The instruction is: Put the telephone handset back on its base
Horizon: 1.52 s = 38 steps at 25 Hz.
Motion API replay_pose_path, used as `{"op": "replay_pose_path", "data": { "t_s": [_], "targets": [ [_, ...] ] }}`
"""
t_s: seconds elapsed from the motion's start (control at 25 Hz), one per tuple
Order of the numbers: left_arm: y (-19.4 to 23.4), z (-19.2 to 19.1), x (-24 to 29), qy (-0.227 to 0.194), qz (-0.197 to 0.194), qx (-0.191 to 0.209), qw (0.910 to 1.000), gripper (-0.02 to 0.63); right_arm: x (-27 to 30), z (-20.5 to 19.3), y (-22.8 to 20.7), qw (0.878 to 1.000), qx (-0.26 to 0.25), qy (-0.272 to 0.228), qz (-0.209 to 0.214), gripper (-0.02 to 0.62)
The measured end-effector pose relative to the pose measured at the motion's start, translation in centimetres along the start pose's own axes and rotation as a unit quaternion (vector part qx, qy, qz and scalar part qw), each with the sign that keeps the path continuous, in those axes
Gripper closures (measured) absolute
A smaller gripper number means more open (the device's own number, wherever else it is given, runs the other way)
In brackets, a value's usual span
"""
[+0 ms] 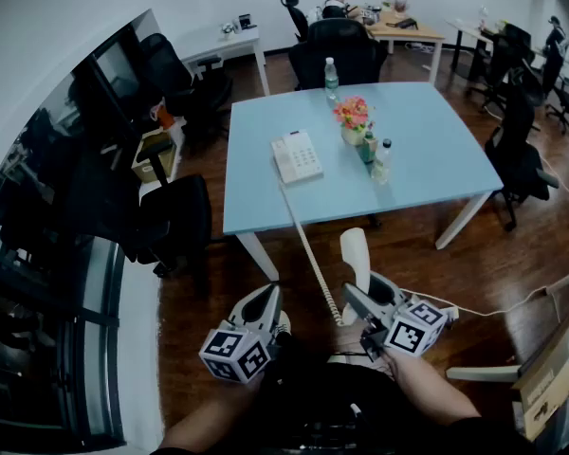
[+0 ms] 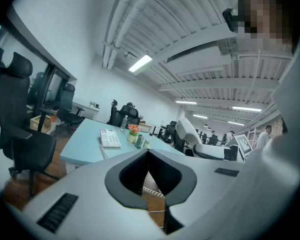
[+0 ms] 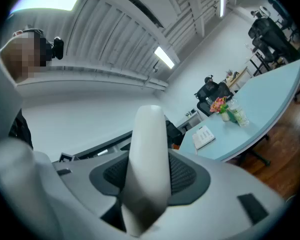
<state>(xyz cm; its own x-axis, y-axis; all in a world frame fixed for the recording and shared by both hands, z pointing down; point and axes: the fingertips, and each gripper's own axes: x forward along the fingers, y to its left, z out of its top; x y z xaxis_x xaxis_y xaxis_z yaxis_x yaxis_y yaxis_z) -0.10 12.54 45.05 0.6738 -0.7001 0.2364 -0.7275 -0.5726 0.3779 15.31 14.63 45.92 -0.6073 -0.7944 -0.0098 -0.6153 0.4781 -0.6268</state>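
Head view: the white handset [image 1: 357, 252] hangs in the air, well off the light blue counter [image 1: 427, 169] and well short of the base [image 1: 297, 156], which lies flat near the counter's middle. The base is white with a keypad. A pale coiled cord [image 1: 308, 249] runs from the base's near side over the counter edge and down to the handset. The right gripper [image 1: 368, 303] pinches the handset's lower end. The left gripper [image 1: 262, 303] is on the other side of the cord, apart from it. Just right of the base stand a pot of flowers [image 1: 353, 117] and a clear bottle [image 1: 382, 162].

Left gripper view: its jaws are pressed together at the tips with nothing between them. Part of the cord shows through the gap below the tips. The base lies far ahead on the counter.

Right gripper view: the handset is smooth and glossy with a rounded end, and stands up between the dark pads, which clamp it on both sides. The base lies far beyond it, to its right.
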Motion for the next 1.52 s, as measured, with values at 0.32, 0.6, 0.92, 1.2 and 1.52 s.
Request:
{"op": "replay_pose_path", "data": {
  "t_s": [0.32,0.6,0.92,1.2,1.52],
  "targets": [
    [1.3,-0.4,0.9,0.016,0.002,-0.001,0.9999,0.606,1.5,-0.1,-1.2,1.0,0.006,-0.004,-0.003,0.365],
    [4.5,1.4,3.3,0.012,-0.002,-0.011,0.9999,0.606,5.2,0.7,-2.1,1.0,0.008,0.009,-0.009,0.365],
    [10.0,6.2,7.4,0.001,-0.014,-0.005,0.9999,0.606,11.7,2.8,-4.3,1.0,0.002,0.004,-0.025,0.365],
    [15.1,10.3,12.2,0.002,-0.039,0.003,0.9993,0.606,18.2,4.8,-6.6,0.999,-0.002,-0.01,-0.044,0.365],
    [21.5,13.6,17.7,0.017,-0.069,0.032,0.997,0.606,26.5,6.5,-8.7,0.996,-0.021,-0.017,-0.083,0.365]
  ]
}}
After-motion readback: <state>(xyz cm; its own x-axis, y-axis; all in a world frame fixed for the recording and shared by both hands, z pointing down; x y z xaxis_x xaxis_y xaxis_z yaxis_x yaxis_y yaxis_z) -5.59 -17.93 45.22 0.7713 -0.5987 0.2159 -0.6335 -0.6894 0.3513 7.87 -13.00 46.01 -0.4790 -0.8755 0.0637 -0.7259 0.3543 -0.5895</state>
